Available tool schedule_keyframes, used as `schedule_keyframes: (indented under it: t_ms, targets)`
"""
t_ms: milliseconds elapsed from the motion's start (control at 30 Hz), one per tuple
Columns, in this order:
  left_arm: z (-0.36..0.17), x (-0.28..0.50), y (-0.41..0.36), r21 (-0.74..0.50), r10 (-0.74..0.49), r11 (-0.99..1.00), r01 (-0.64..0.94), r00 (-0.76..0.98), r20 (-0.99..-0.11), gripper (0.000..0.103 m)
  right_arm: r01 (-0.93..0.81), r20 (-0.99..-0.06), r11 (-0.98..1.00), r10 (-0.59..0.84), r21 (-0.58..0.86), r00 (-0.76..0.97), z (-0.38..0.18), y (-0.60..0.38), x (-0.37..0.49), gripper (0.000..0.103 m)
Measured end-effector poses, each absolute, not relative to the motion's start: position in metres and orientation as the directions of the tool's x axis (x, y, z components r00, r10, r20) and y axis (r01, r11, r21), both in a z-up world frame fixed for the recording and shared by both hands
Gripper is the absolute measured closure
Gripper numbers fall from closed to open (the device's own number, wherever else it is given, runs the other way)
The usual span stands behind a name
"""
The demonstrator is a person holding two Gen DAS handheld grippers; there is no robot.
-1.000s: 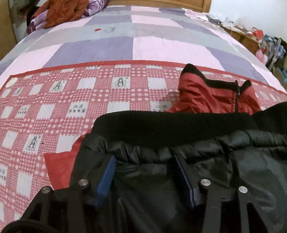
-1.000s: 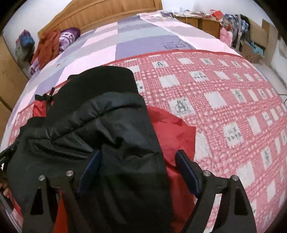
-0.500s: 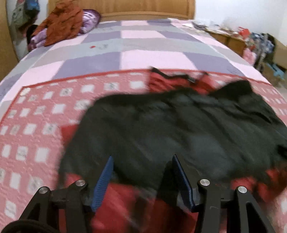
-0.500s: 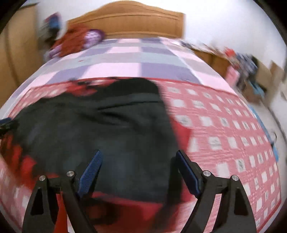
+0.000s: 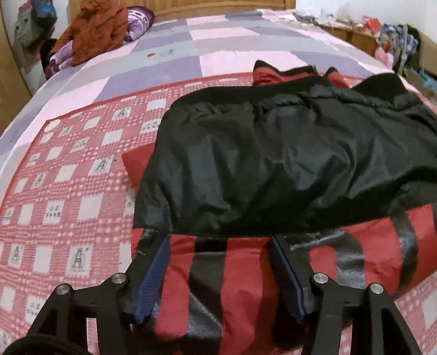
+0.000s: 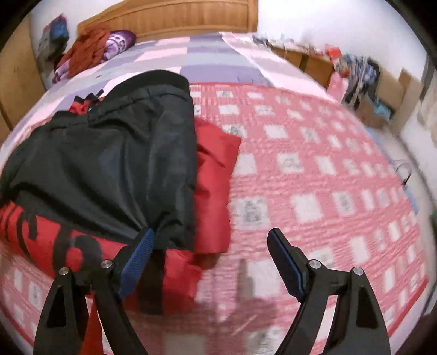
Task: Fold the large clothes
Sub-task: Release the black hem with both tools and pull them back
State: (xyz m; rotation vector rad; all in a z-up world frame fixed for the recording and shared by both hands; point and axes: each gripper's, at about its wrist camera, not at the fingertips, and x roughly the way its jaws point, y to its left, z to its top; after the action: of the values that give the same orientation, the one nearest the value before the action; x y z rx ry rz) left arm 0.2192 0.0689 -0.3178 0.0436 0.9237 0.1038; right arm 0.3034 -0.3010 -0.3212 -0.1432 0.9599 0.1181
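A red and black padded jacket (image 5: 273, 153) lies folded on the bed, its black lower part laid over the red part with black lettering (image 5: 245, 273). Its red collar (image 5: 269, 73) sticks out at the far side. My left gripper (image 5: 220, 243) is open and empty, hovering over the jacket's near red edge. In the right wrist view the jacket (image 6: 109, 153) lies at the left. My right gripper (image 6: 210, 236) is open and empty, at the jacket's near right corner, above the red checked quilt (image 6: 314, 177).
The bed has a red checked quilt (image 5: 60, 174) over a pink and purple cover (image 5: 169, 62). An orange garment (image 5: 95, 30) and a purple pillow lie by the wooden headboard (image 6: 177, 16). Cluttered boxes and clothes (image 6: 360, 71) stand to the right of the bed.
Both grippers have pulled back toward me from over the black folded part to the jacket's near edge. The right gripper has also shifted right. The black flap now lies flat.
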Motion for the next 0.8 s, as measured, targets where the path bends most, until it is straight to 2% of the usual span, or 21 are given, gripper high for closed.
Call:
schedule_keyframes:
  t_ms: [100,233,300,400,533,800]
  targets:
    - [-0.301,0.214,0.063,0.063,0.113,0.993,-0.102,0.615,-0.78,0.038,-0.202,-0.796,0.964,-0.016,-0.173,0.606,-0.31,-0.283,0.291,0.017]
    - [-0.317,0.202,0.071,0.066,0.13,0.989,-0.13,0.575,-0.808,0.038,-0.272,-0.79,0.954,0.067,-0.129,0.609,-0.307,-0.267,0.27,0.017]
    - [-0.322,0.196,0.079,0.043,0.107,0.991,-0.127,0.553,-0.826,0.038,-0.254,-0.832,0.952,0.001,-0.168,0.555,-0.326,-0.274,0.273,0.017]
    - [-0.317,0.19,0.085,0.086,0.157,0.984,-0.158,0.525,-0.836,0.038,-0.147,-0.877,0.988,0.037,-0.038,0.479,-0.336,-0.317,0.272,0.017]
    - [-0.315,0.175,0.1,0.058,0.16,0.969,-0.241,0.43,-0.889,0.038,-0.148,-0.866,0.978,-0.053,-0.144,0.497,-0.324,-0.322,0.258,0.017]
    - [-0.31,0.15,0.077,0.06,0.161,0.961,-0.269,0.372,-0.914,0.036,-0.165,-0.882,0.986,0.059,-0.021,0.468,-0.304,-0.314,0.223,0.017]
